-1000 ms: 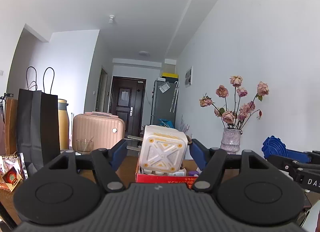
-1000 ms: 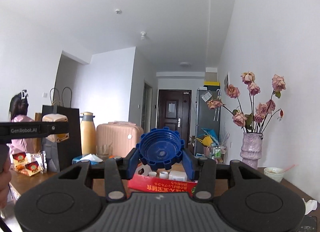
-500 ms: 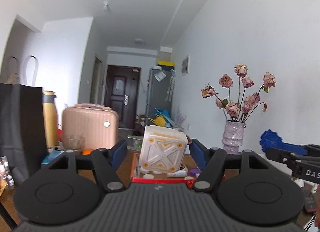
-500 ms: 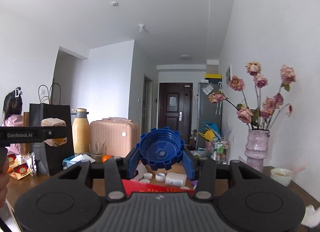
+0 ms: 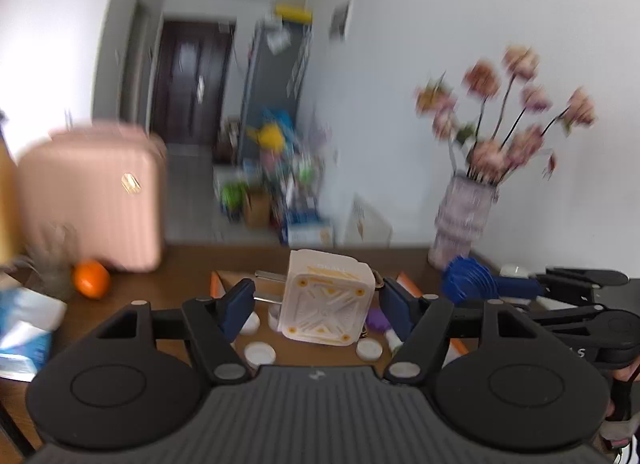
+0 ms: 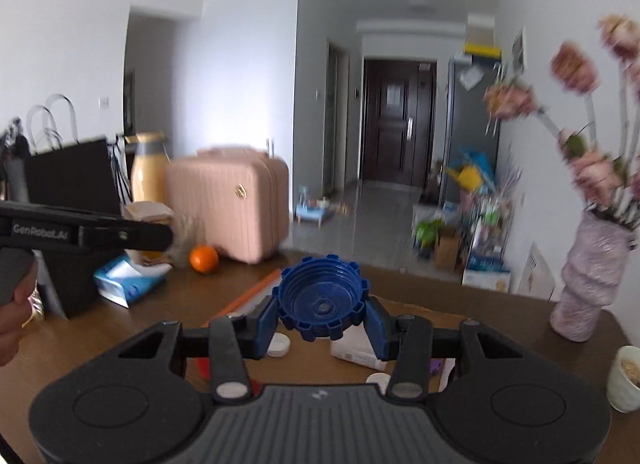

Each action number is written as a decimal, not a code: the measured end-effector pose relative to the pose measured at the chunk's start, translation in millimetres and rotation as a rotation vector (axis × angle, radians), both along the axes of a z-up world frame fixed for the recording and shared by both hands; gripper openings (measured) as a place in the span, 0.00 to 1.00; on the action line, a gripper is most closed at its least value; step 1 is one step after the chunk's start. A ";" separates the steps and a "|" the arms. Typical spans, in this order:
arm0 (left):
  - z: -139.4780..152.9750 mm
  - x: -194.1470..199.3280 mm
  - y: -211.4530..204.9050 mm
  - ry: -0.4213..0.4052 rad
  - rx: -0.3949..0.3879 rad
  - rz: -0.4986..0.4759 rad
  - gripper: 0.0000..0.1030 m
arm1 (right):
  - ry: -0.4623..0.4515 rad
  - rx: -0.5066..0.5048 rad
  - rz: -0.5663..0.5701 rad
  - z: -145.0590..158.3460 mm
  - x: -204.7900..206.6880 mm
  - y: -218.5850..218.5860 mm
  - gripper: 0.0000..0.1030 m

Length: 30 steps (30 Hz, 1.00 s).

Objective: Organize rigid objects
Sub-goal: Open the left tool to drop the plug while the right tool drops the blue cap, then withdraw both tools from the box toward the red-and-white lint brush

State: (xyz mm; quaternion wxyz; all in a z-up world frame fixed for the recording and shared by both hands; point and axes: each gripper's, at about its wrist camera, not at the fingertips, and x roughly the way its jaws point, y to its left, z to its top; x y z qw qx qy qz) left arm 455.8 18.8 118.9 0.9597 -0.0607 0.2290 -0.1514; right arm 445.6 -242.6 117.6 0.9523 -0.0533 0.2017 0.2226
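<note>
Left gripper (image 5: 317, 302) clamped on white plug; right gripper (image 6: 323, 320) clamped on blue cap.

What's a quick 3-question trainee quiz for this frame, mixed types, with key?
1. True or false: the right hand-held gripper is shut on the blue ribbed cap.
2. Multiple choice: the white plug adapter sits
A. flat on the table
B. between the fingers of the left hand-held gripper
C. inside the vase
3. Fill in: in the right wrist view, the small round fruit in front of the pink suitcase is coloured ____.

Key: 1 true; 2 B; 3 orange.
</note>
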 end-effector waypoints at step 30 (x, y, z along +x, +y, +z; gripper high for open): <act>-76.6 148.2 -29.5 0.301 0.135 -0.039 0.82 | 0.305 -0.161 -0.042 -87.7 142.5 29.8 0.61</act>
